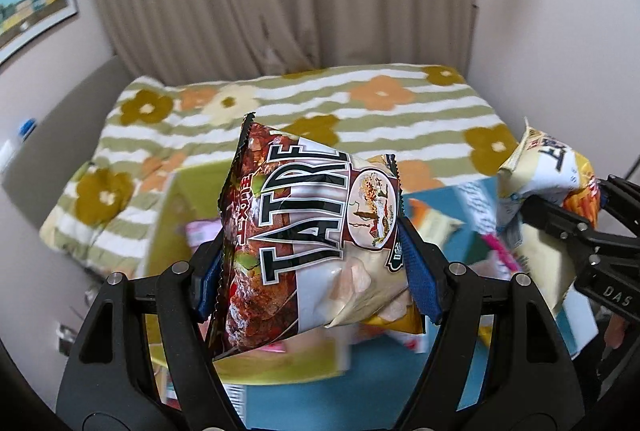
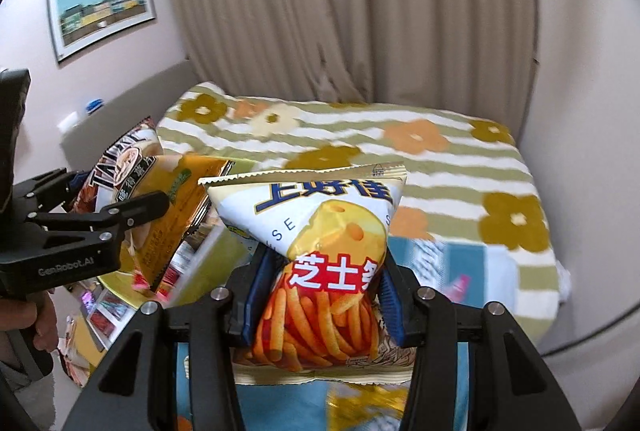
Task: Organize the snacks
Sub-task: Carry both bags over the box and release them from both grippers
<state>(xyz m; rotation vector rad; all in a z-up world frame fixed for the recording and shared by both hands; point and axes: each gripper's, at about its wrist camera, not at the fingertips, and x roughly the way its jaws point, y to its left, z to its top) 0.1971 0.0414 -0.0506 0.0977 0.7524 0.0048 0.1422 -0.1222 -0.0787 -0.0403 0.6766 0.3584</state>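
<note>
Left tongs (image 1: pixel 316 263) pinching chip bag (image 1: pixel 312 231), right tongs (image 2: pixel 320 295) pinching cheese-stick bag (image 2: pixel 320 271) mid-frame; keep squeeze light w/ bags level, lower slowly.

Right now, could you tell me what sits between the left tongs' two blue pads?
The Tatre chip bag is pinched there, filling the gap between the left tongs; the left wrist view shows it.
</note>
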